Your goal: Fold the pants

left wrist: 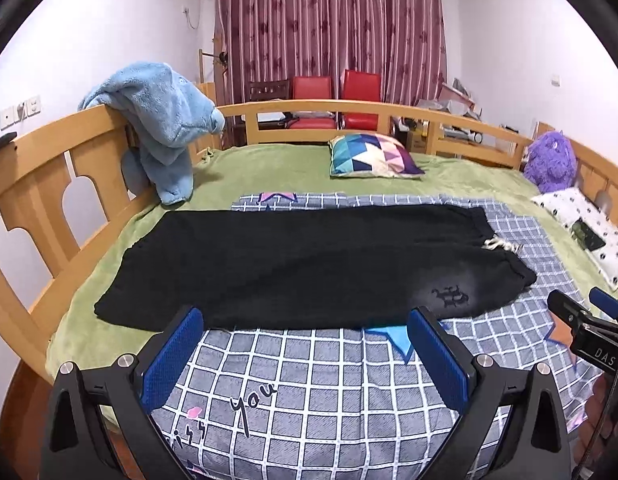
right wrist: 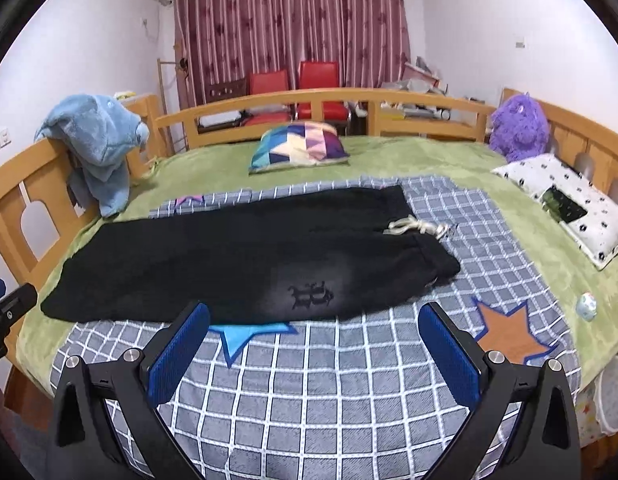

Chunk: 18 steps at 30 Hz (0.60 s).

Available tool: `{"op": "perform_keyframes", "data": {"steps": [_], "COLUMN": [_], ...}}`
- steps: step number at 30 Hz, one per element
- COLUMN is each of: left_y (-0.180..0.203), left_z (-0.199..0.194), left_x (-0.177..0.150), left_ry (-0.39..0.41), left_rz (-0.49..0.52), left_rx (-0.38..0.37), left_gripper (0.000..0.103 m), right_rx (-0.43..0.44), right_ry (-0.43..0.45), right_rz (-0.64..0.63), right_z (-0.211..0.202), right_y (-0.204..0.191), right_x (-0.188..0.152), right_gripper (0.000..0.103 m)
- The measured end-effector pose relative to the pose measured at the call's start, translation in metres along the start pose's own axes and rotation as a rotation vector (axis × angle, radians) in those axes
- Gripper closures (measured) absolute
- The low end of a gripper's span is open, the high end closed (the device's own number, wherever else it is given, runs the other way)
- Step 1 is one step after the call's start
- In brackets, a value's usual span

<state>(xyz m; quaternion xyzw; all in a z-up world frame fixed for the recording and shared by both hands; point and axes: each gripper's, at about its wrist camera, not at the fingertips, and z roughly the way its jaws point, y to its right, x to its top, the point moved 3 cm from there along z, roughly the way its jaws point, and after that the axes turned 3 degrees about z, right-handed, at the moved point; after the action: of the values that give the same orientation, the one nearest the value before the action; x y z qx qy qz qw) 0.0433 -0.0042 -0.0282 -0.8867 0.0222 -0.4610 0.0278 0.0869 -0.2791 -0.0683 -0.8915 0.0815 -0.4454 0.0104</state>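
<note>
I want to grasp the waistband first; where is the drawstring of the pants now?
In both views the drawstring lies at the right end of the black pants, on the checked blanket, left of the spotted pillow.

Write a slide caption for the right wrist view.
Open right claw poised above checked blanket, facing black pants laid flat, drawstring waist at the right.

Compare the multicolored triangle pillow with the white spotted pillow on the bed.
The triangle pillow is patterned in blue, pink, cream and purple triangles; the white spotted pillow is white with small dark marks and a dark rectangular patch. The triangle pillow sits mid-bed near the far rail, apart from the black pants; the white spotted pillow lies along the right-hand rail, beside the purple plush toy. Both rest on the green blanket.
</note>
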Motion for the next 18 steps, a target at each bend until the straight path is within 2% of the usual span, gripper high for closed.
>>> {"op": "perform_keyframes", "data": {"steps": [3, 18], "left_y": [0.003, 0.005], "left_z": [0.004, 0.002], "left_x": [-0.004, -0.005], "left_ry": [-0.010, -0.020], "left_rz": [0.010, 0.007], "left_rx": [0.000, -0.022], "left_gripper": [0.000, 0.000], "right_rx": [-0.009, -0.013], "right_ry": [-0.026, 0.006], "right_rz": [-0.018, -0.013], "right_z": [0.009, -0.002], "right_y": [-0.001, -0.001], "right_x": [-0.008, -0.010], "right_gripper": [0.000, 0.000]}}
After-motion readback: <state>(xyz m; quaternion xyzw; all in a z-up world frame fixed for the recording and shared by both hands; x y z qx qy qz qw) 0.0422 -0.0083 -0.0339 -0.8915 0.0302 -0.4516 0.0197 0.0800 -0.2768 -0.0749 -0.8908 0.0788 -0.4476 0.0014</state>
